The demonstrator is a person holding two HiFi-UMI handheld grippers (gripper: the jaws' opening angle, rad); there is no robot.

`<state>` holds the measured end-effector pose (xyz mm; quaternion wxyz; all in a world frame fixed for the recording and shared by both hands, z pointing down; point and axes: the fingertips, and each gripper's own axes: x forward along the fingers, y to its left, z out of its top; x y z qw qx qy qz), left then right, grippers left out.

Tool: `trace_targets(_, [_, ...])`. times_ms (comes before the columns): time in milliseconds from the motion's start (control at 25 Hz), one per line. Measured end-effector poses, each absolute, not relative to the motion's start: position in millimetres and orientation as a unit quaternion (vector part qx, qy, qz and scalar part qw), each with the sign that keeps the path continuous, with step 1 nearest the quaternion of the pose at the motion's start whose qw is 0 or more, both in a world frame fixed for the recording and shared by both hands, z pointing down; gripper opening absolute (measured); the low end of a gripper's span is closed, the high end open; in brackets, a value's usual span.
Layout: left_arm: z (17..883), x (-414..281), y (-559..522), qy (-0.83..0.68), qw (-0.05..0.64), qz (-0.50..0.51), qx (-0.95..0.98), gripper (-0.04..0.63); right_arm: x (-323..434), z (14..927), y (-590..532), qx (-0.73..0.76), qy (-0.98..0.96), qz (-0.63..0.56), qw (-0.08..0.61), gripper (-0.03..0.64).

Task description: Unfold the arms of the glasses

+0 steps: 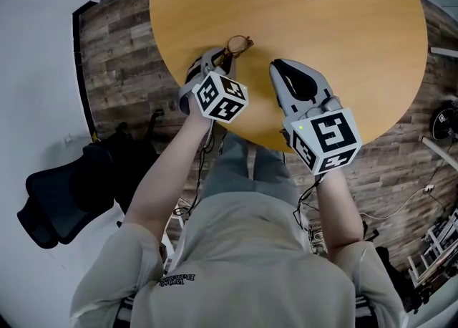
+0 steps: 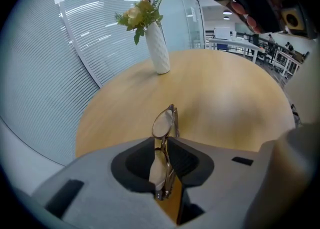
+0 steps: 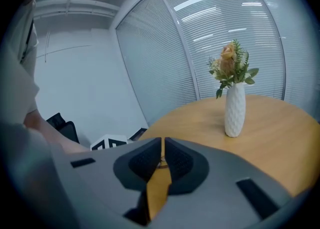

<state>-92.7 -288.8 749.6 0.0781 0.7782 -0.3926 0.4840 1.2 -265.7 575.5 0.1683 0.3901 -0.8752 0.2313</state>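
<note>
Left gripper view, nearest first: left gripper [image 2: 165,143] pinched narrow on the folded glasses [image 2: 164,123], gripped edge-on with one lens between the pads and the other sticking out toward the vase [image 2: 159,53]. Arms not yet swung out. Right gripper [image 3: 162,148] nearly closed and empty, only a slit of table [image 3: 280,138] showing through, held well short of the vase. Farthest off, the vase itself, well apart from both.

Likely trouble: clamping on a lens rather than the rim, so smearing or flexing the thin frame if squeezed harder. Possibly pinning the folded arms flat too, leaving nothing to hook. Too closed on the right to catch an arm tip without opening first. A blunt poke might twist the glasses loose or strain a hinge.
</note>
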Motion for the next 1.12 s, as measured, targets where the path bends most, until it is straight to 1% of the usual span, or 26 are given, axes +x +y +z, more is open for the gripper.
trace_targets(80, [747, -92, -289, -0.395, 0.075, 0.481, 0.779, 0.086, 3, 577, -264, 0.392, -0.874, 0.233, 0.17, 0.04])
trace_targets(200, [738, -86, -287, -0.396, 0.079, 0.465, 0.788, 0.051, 9, 576, -263, 0.395, -0.872, 0.231, 0.172, 0.04])
trace_targets(400, [712, -74, -283, -0.401, 0.091, 0.43, 0.804, 0.049, 29, 560, -263, 0.413, -0.868, 0.219, 0.166, 0.04])
trace_targets(600, [663, -61, -279, -0.417, 0.102, 0.371, 0.824, 0.049, 38, 528, -260, 0.421, -0.873, 0.193, 0.155, 0.04])
trace_targets(880, [569, -52, -284, -0.456, 0.112, 0.264, 0.843, 0.048, 45, 437, -254, 0.425, -0.889, 0.122, 0.119, 0.04])
trace_targets(1120, [471, -53, -292, -0.482, 0.08, 0.18, 0.854, 0.048, 44, 343, -253, 0.416, -0.906, 0.044, 0.071, 0.04])
